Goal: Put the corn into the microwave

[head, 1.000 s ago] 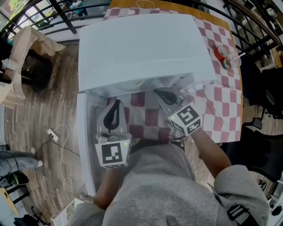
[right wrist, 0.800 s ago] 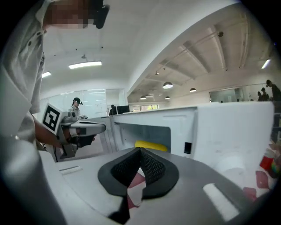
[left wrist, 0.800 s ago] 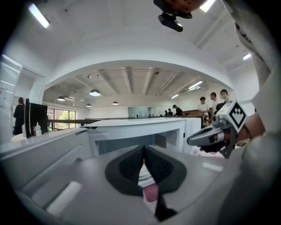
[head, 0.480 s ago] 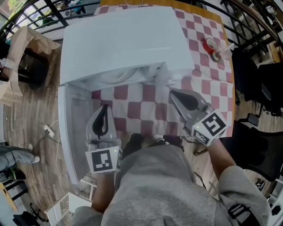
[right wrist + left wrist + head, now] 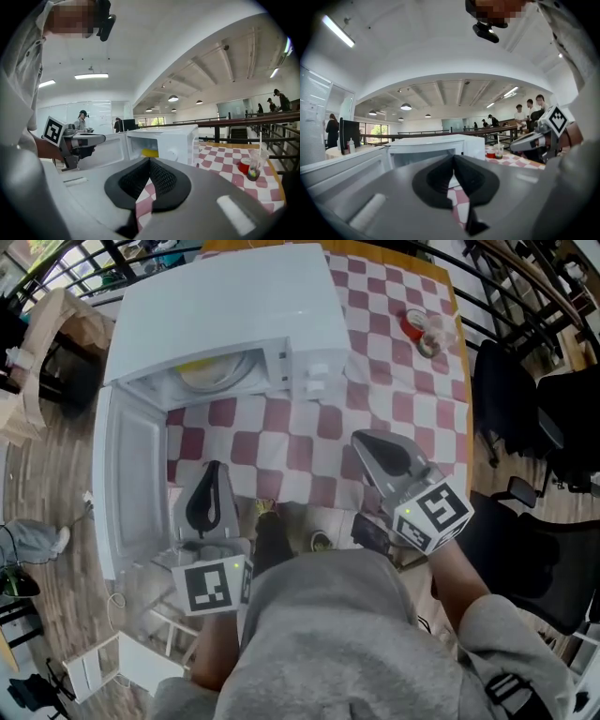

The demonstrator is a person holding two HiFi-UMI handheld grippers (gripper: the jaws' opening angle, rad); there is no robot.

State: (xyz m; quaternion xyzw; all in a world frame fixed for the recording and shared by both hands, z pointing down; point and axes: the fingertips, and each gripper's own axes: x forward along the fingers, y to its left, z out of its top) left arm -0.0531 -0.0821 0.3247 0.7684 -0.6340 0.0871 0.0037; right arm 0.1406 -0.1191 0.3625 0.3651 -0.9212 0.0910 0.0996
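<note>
The white microwave (image 5: 225,320) stands on the checked table with its door (image 5: 127,484) swung open to the left. Inside lies the yellow corn (image 5: 220,371) on a pale plate; it also shows in the right gripper view as a yellow patch (image 5: 150,152) in the cavity. My left gripper (image 5: 213,468) hovers in front of the open door, shut and empty. My right gripper (image 5: 361,439) hangs over the table to the right of the microwave, also shut with nothing in it. Both sets of jaws meet tip to tip in their own views, the left gripper (image 5: 453,157) and the right gripper (image 5: 150,160).
A red cup (image 5: 413,322) and a clear plastic cup (image 5: 434,332) sit at the table's far right. Black chairs (image 5: 534,409) stand beyond the right edge, railings behind. A cardboard box (image 5: 52,343) sits on the wood floor to the left.
Both grippers have drawn back out of the microwave toward the table's near edge, the right one swinging right. The cavity with the corn has come into sight.
</note>
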